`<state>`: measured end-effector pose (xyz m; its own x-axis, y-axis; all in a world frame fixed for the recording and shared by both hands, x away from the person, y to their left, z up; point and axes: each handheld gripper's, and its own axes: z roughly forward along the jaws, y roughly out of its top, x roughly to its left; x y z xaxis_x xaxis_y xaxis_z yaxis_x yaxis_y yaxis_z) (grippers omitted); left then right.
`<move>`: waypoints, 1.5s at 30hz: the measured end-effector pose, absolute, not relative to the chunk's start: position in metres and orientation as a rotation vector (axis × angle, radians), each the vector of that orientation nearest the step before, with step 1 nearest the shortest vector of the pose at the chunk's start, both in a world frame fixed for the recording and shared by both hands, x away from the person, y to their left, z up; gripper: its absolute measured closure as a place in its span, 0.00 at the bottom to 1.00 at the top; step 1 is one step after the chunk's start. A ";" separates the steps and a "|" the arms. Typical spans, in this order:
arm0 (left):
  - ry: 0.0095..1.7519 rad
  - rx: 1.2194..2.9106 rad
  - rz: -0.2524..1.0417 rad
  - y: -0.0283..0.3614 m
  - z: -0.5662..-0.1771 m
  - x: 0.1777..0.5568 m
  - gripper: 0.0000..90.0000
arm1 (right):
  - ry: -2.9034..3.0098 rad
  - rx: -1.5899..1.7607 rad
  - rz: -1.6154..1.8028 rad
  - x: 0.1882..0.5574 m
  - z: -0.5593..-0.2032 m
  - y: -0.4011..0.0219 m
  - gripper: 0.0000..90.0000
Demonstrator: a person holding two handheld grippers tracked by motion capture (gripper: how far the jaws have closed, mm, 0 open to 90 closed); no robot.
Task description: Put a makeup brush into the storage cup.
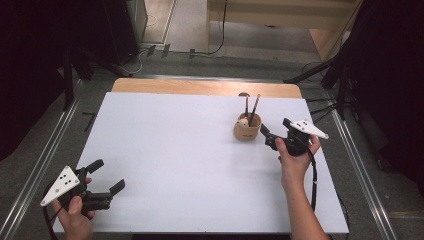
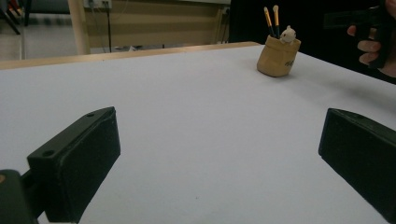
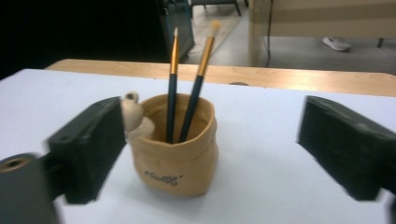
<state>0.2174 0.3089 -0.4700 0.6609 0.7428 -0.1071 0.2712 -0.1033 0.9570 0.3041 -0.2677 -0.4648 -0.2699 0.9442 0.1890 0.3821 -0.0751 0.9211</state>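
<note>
A tan pouch-shaped cup stands upright on the white table, at the back right. Two dark-handled brushes stick up out of it, and a small white figure sits at its rim. My right gripper hovers just right of the cup and points at it. In the right gripper view the cup lies a little beyond my open right gripper, whose pads touch nothing. My left gripper rests open near the front left corner, far from the cup.
A wooden strip runs along the table's far edge. Metal rails flank the table on both sides. Cables lie on the floor beyond. Bare white surface stretches between the two grippers.
</note>
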 end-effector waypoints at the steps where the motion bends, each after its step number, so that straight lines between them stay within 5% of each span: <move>1: 0.834 1.678 0.489 0.309 -0.470 0.217 0.00 | 1.672 1.423 1.359 0.301 -0.465 -0.270 0.00; 45: 0.832 1.679 0.496 0.308 -0.470 0.216 0.00 | 1.714 1.320 1.355 0.189 -0.497 -0.302 0.00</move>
<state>0.2162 0.3075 -0.4699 0.6607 0.7441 -0.0989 0.2665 -0.1094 0.9576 0.1888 -0.3022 -0.4972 -0.3420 0.9307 0.1302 0.3415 -0.0060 0.9398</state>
